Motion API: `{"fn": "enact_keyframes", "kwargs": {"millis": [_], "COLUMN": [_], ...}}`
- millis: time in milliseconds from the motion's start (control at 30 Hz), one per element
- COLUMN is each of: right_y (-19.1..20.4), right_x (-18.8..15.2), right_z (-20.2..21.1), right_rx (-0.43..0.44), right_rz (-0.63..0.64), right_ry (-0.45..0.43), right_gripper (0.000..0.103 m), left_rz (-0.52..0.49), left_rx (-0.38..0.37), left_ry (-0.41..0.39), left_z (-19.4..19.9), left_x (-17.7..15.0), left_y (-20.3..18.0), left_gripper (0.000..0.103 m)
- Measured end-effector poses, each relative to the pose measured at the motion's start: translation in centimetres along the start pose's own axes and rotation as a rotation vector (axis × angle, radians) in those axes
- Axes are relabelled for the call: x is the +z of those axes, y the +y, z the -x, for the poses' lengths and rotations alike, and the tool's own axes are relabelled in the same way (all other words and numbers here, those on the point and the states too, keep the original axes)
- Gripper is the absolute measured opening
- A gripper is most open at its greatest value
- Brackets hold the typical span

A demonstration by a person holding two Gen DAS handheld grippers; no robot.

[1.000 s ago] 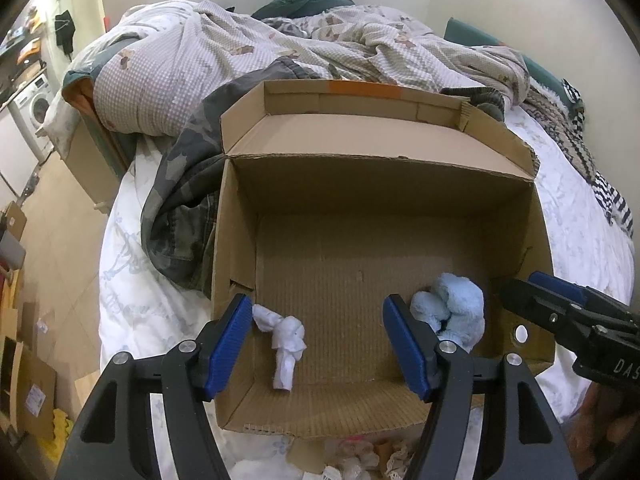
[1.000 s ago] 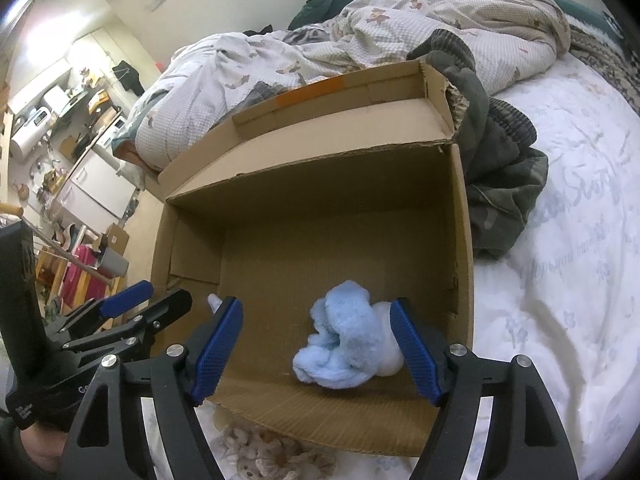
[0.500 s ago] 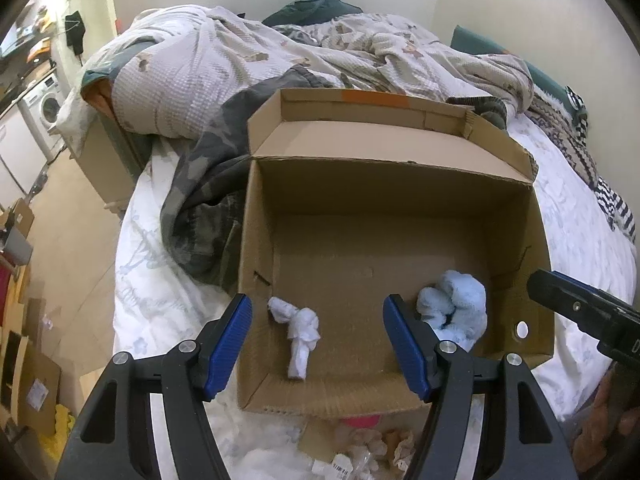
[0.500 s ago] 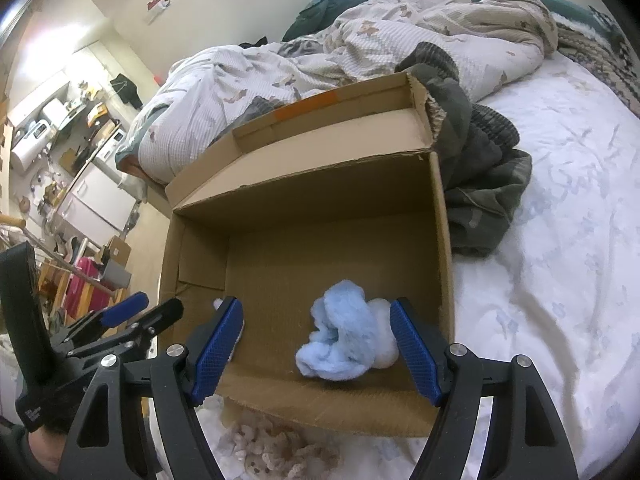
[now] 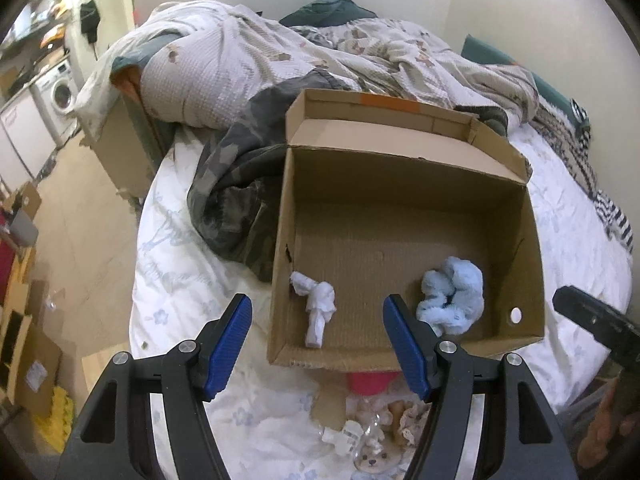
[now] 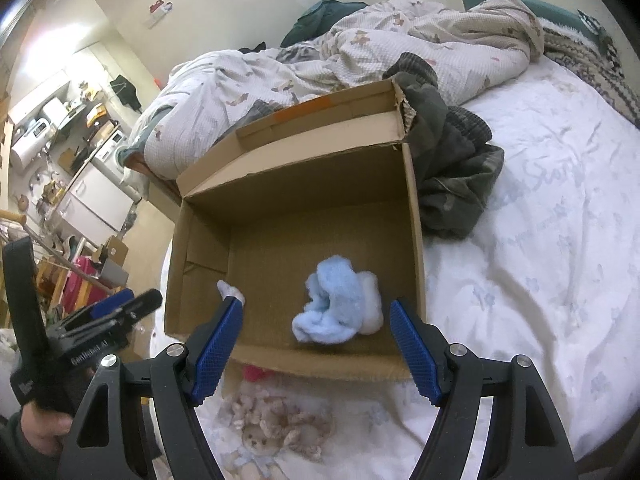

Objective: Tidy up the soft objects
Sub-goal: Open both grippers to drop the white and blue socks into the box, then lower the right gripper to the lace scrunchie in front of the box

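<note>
While both grippers gape, fingers (image 5: 232, 344) touch nothing.

box (image 5: 404, 168) brown | knotted cloth (image 5: 318, 308) white | fluffy cloth (image 5: 452, 296) pale blue | fingers (image 5: 230, 346) blue | jacket (image 5: 236, 184) camouflage

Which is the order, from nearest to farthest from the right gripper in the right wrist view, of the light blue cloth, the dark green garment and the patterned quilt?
Measured from the right gripper:
1. The light blue cloth, just ahead between the fingers, on the floor of the cardboard box.
2. The dark green garment, outside the box, beyond its far right corner.
3. The patterned quilt, bunched at the far end of the bed.
</note>
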State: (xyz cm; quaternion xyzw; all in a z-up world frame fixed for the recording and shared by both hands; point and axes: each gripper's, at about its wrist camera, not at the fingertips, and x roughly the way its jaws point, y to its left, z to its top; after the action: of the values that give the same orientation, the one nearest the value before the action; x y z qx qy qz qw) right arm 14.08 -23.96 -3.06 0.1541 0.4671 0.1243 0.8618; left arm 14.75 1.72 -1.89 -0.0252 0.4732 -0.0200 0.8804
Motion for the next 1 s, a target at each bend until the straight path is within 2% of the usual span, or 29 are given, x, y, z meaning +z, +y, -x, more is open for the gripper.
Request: {"fn": "enact_keyframes", "kwargs": {"millis": [300, 433, 567, 633, 867, 1000], "right_y": [0.0, -0.8, -1.2, -1.5, -1.2, -1.4], "right_x": [-1.9, -3.3, -4.4, -4.5, -4.8, -4.8], "right_z": [0.9, 0.6, -0.3, -0.8, -2.1, -2.6], "right_rx": [0.019, 0.017, -0.077, -0.071, -0.063, -0.059], "right_rz": [0.004, -0.027, -0.016, -0.034, -0.037, -0.046], "right_ry": [0.028, 0.080, 0.131, 0.154, 0.195, 0.209], "right_gripper": [0.081, 0.081, 0.081, 0.081, 0.080, 0.080], "left_rz": [0.010, 0.045, 0.079, 0.101, 0.096, 0.105], "left_rx": [0.040, 0.046, 0.082, 0.087, -0.011, -0.045], "left_ry": [0.027, 0.079, 0.152, 0.193, 0.349, 0.410], "left_z": [1.0, 0.4, -1.2, -2.0, -5.4, -8.0], "left_x": [-1.6, -2.8, -3.4, -3.7, -5.5, -5.9], "left_y": [1.8, 2.9, 4.1, 4.6, 3.5, 2.4], "left_gripper": [0.065, 0.065, 0.065, 0.065, 0.065, 0.059]}}
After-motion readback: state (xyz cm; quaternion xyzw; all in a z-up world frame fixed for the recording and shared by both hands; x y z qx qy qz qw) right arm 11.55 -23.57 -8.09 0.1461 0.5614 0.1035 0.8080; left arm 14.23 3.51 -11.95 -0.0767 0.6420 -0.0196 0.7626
